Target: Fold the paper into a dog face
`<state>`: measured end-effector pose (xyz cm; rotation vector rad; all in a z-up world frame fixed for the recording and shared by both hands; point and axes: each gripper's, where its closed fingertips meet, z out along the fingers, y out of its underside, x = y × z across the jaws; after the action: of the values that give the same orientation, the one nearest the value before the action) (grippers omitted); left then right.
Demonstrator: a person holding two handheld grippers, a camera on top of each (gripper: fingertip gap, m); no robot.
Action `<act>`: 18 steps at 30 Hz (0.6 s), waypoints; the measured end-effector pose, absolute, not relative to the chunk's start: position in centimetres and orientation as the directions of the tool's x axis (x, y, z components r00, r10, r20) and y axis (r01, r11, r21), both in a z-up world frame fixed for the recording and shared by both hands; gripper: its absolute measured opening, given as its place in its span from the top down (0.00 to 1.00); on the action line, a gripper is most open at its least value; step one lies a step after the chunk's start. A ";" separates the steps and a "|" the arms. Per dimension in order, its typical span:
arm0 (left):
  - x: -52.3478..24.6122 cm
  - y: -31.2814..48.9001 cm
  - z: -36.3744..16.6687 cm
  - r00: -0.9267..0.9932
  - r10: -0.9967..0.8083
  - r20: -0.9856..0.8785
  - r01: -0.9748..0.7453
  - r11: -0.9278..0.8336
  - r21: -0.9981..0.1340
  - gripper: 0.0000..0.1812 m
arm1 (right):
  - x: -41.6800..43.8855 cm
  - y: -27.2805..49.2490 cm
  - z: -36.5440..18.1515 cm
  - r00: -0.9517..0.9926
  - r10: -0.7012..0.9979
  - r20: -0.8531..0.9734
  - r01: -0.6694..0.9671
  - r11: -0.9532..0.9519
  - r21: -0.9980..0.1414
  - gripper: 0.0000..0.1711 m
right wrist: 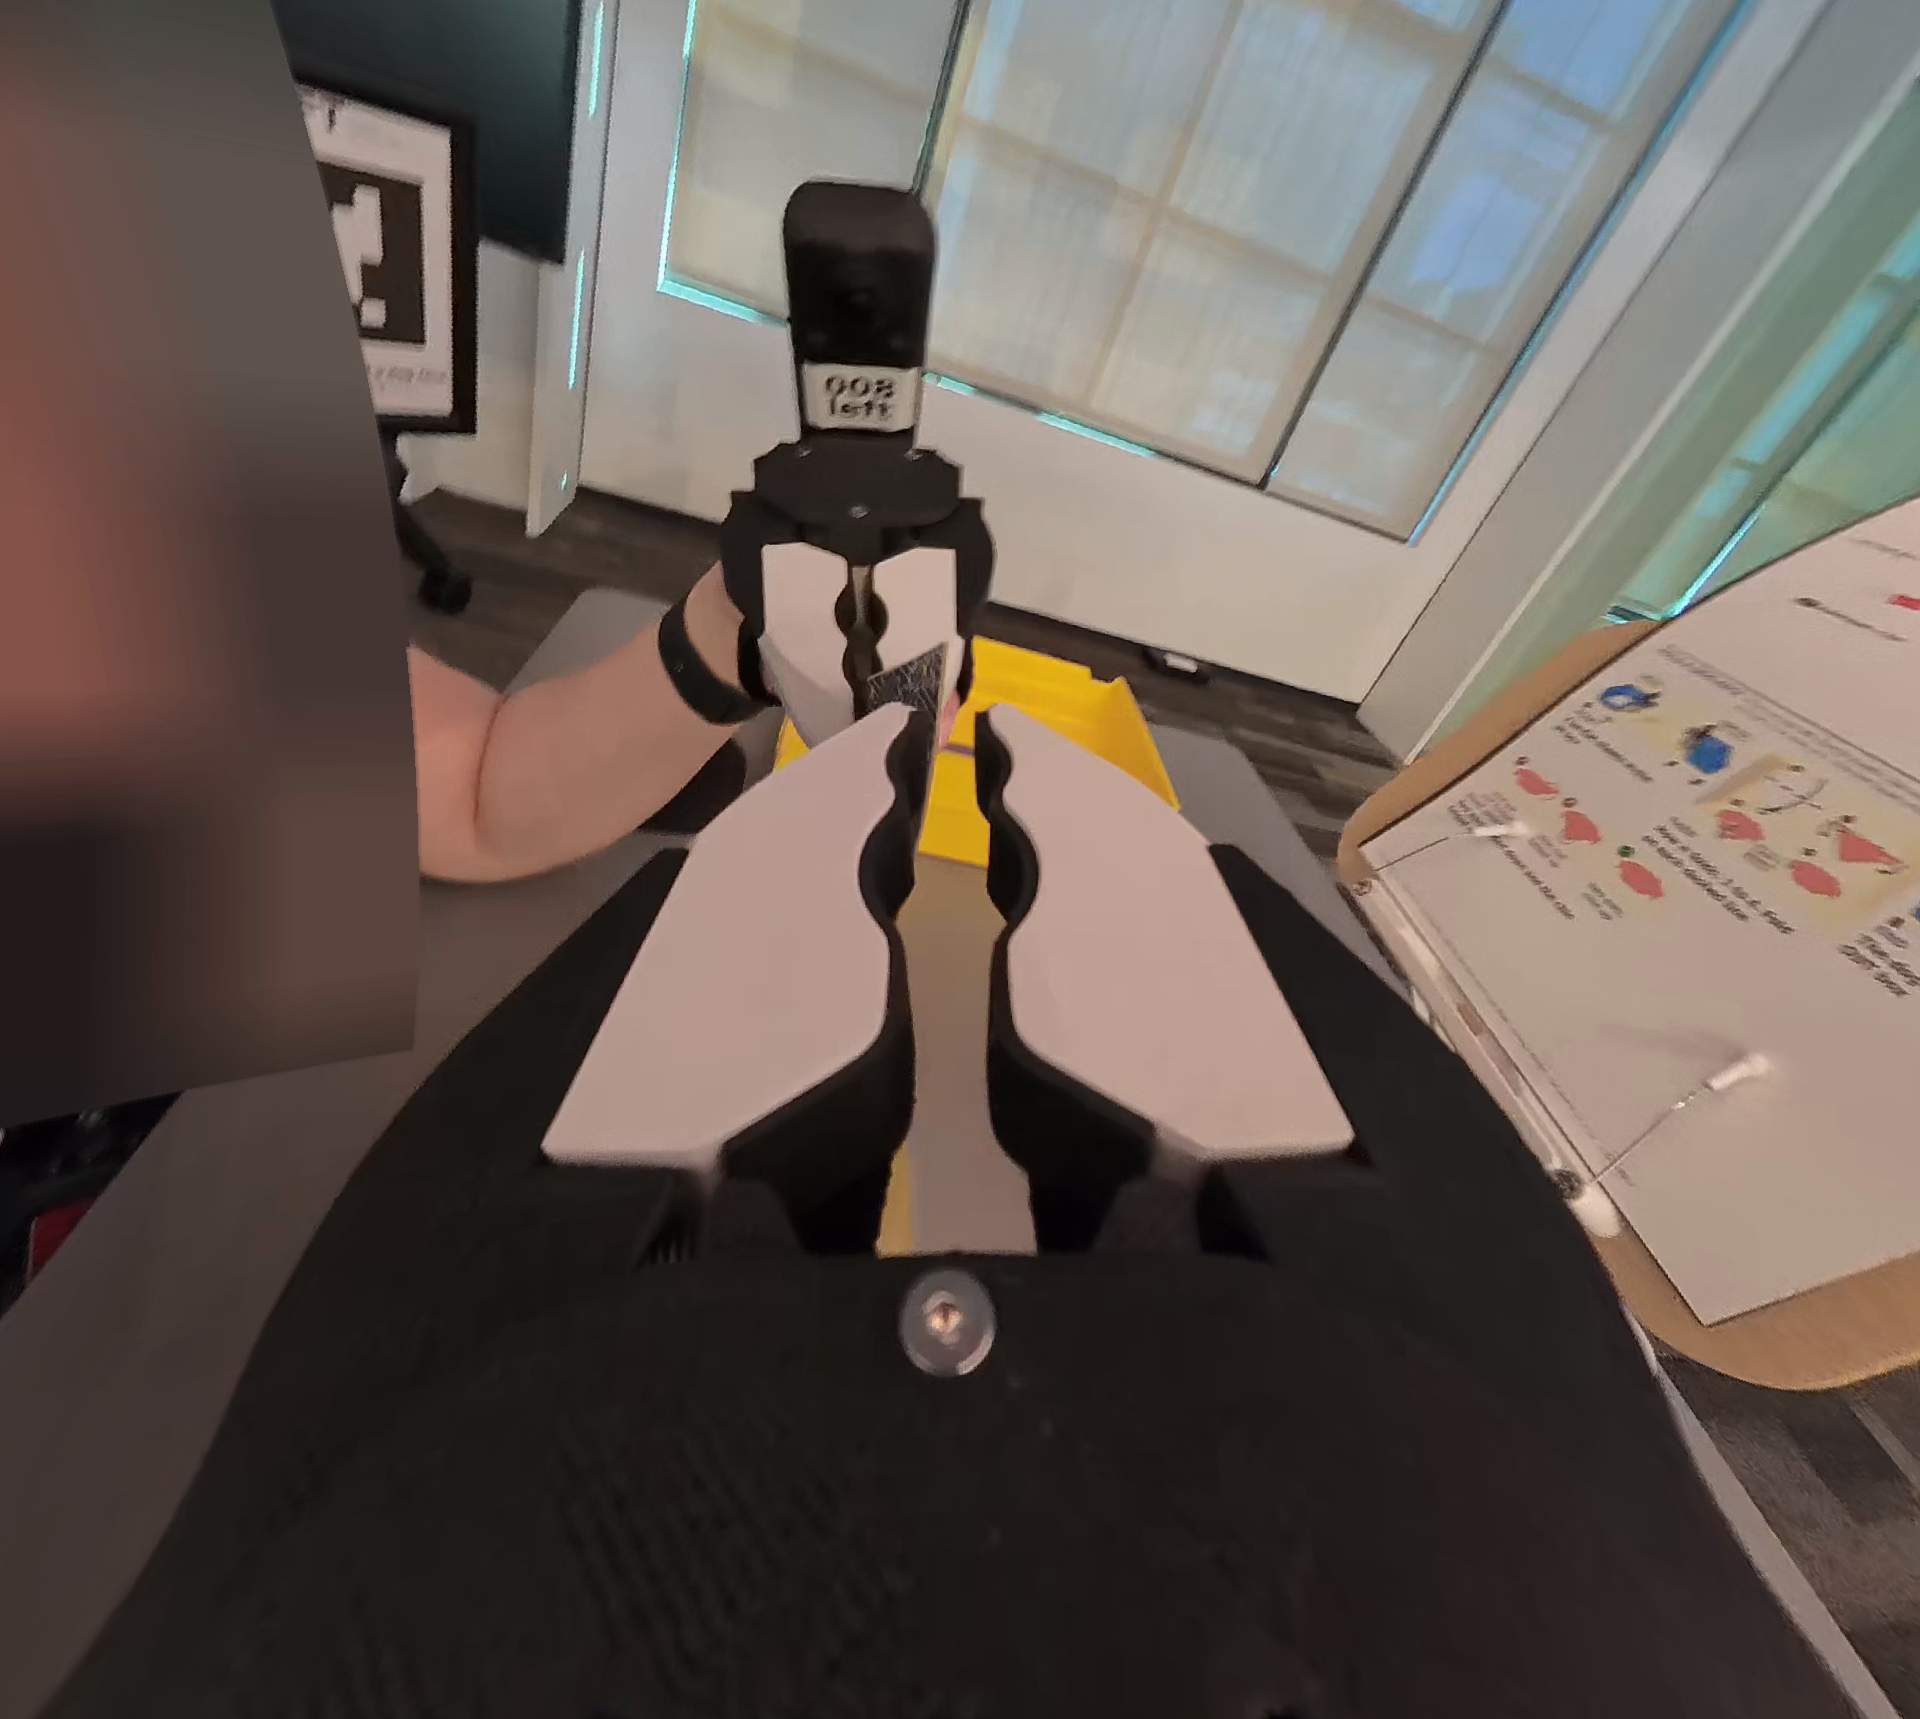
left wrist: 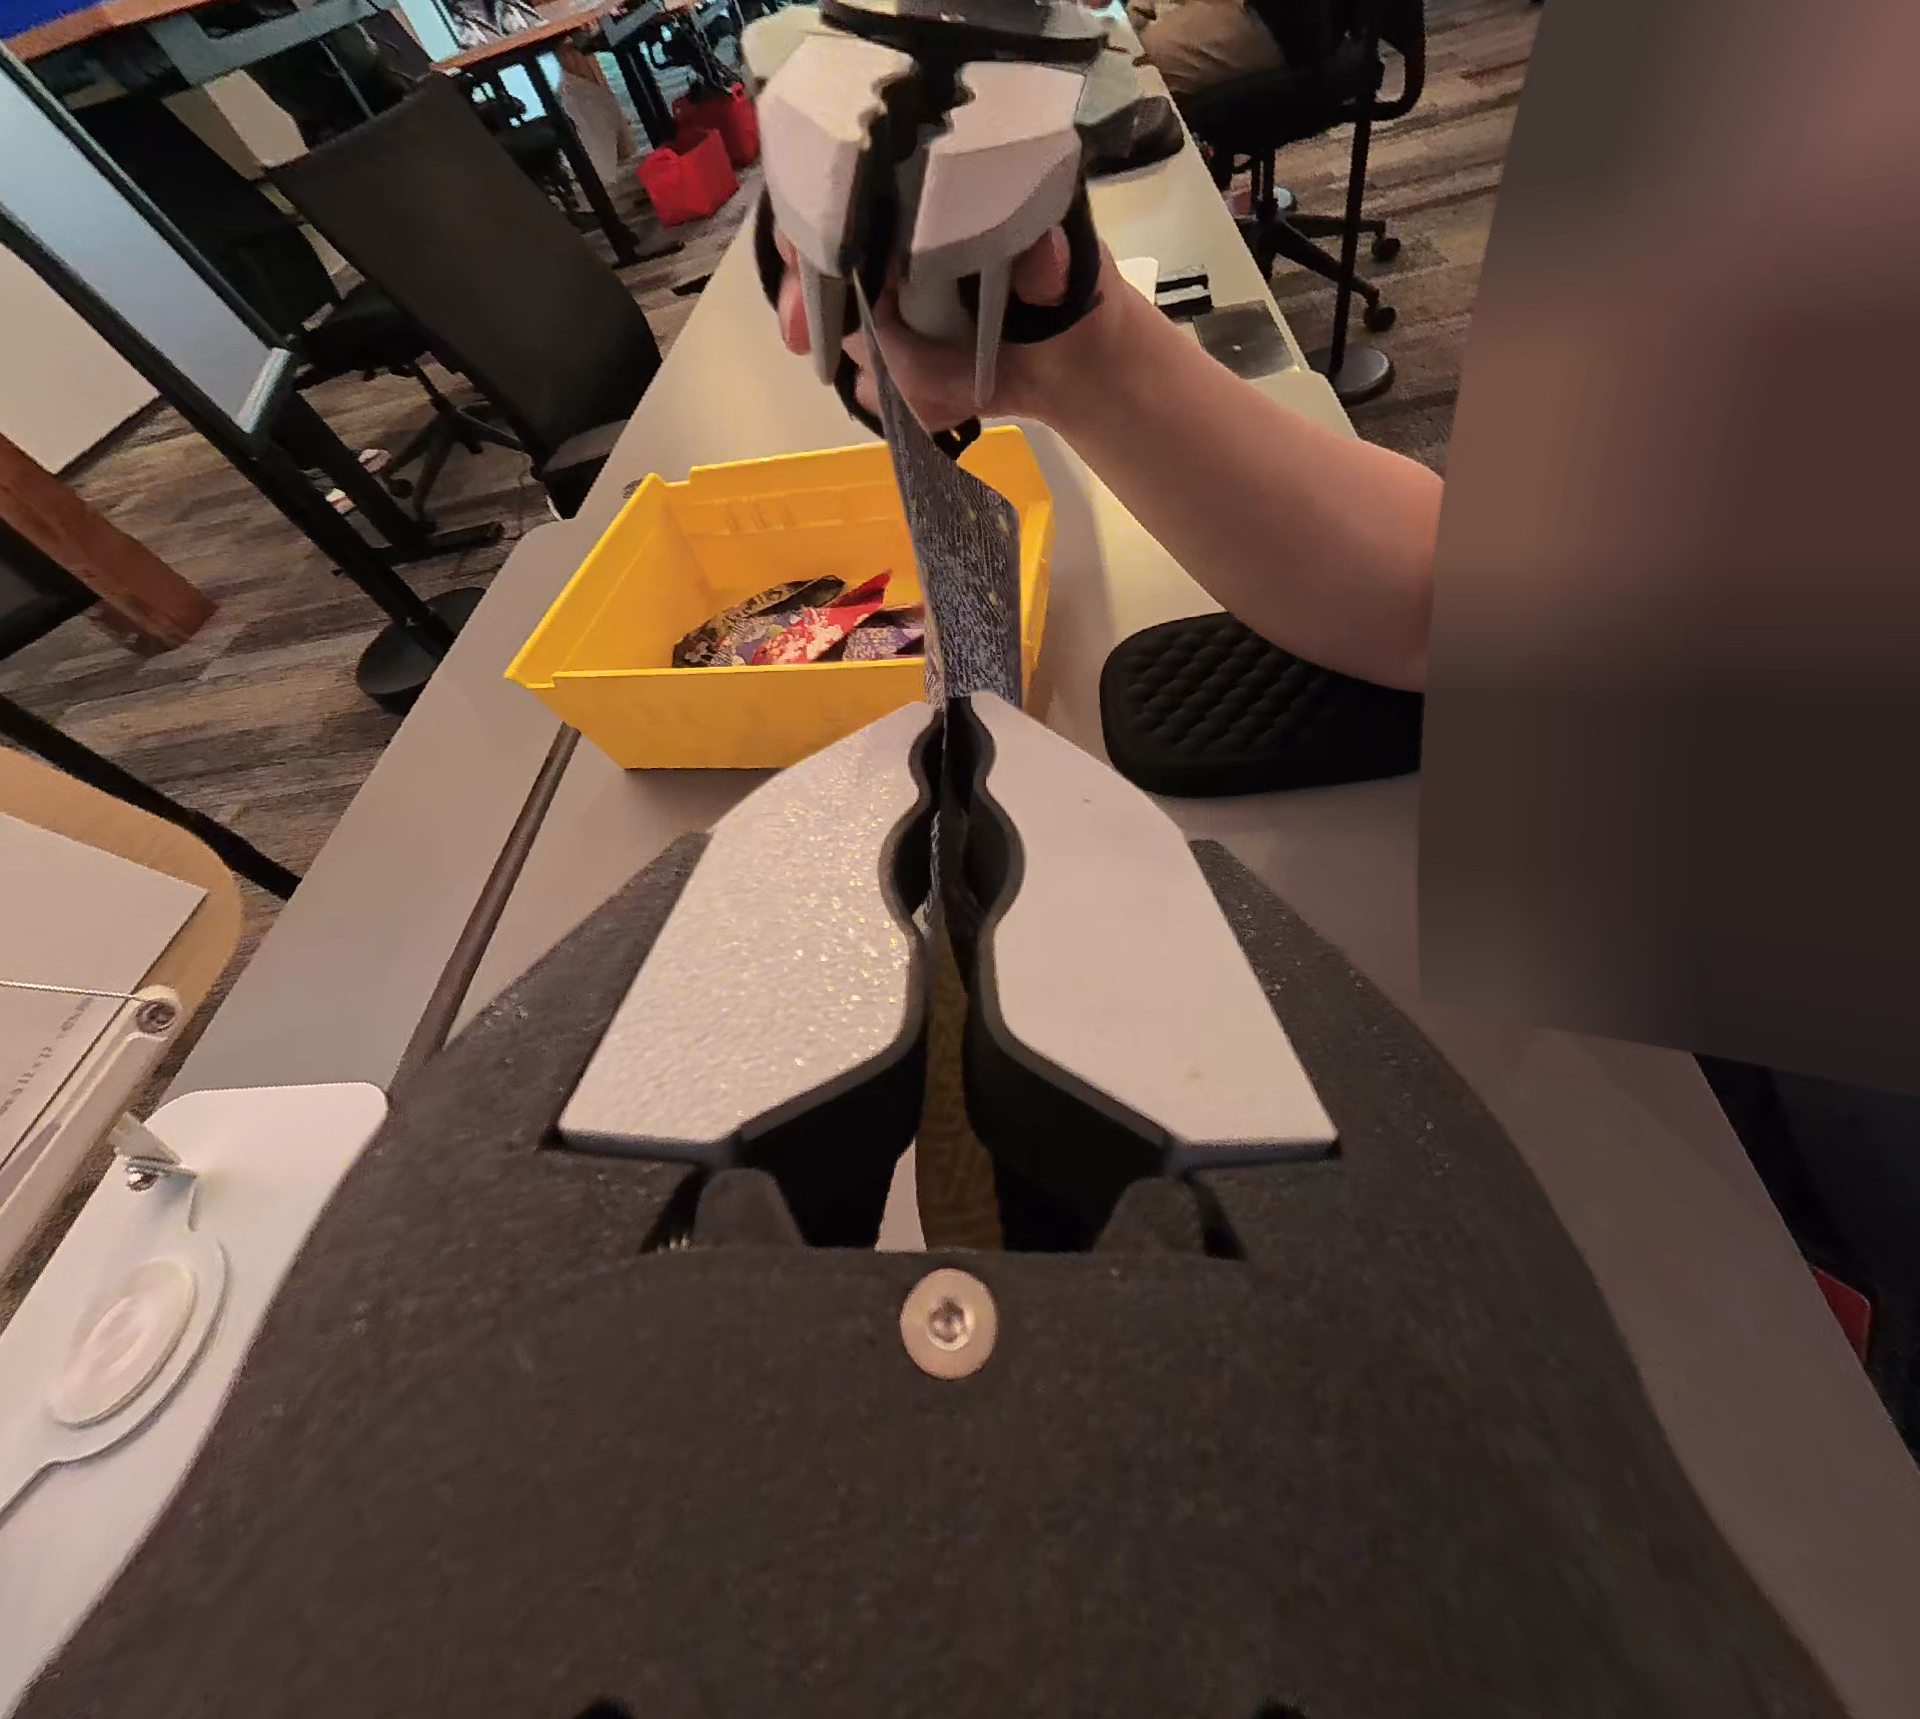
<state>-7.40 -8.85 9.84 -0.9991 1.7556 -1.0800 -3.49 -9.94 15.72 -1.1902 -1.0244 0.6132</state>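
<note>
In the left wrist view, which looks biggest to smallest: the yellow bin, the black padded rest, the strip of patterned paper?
1. Yellow bin
2. Black padded rest
3. Patterned paper, held edge-on, so it looks narrow

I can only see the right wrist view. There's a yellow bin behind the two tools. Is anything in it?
Observer: Yes. The left wrist view shows colourful folded papers lying in the yellow bin.
Visitor: What is the far tool pinching?
Observer: The left tool is shut on a dark patterned paper, a long strip rising over the bin to the right tool.
Visitor: Anything beside the bin?
Observer: A black padded rest lies on the table next to it.
</note>
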 end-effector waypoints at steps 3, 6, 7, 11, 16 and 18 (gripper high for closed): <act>-7.3 -9.1 9.4 -0.361 -0.903 -0.232 -0.218 0.324 -0.921 1.00 | -4.0 -9.9 15.1 0.434 0.835 0.338 0.165 0.295 -0.941 0.95; -7.3 -9.1 9.2 -0.365 -0.901 -0.234 -0.222 0.329 -0.918 1.00 | -4.4 -10.3 14.9 0.403 0.862 0.306 0.162 0.262 -0.951 0.95; -7.3 -9.2 9.2 -0.367 -0.900 -0.237 -0.222 0.332 -0.917 1.00 | -4.5 -10.3 14.7 0.397 0.866 0.304 0.166 0.258 -0.952 0.95; -7.4 -9.4 9.2 -0.373 -0.893 -0.252 -0.220 0.349 -0.911 1.00 | -4.7 -9.8 13.9 0.400 0.868 0.293 0.207 0.226 -0.952 0.93; -7.2 -7.8 9.2 -0.277 -0.903 -0.328 -0.240 0.395 -0.887 0.95 | -4.8 -9.1 13.5 0.419 0.859 0.295 0.227 0.215 -0.950 1.00; -7.4 -6.5 9.8 -0.193 -0.904 -0.381 -0.242 0.420 -0.875 0.89 | -4.7 -8.4 13.5 0.461 0.824 0.331 0.253 0.235 -0.938 1.00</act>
<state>-7.36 -6.54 9.76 -1.0099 1.6862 -0.8387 -4.65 -8.42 13.50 -1.3173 -1.0702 0.5172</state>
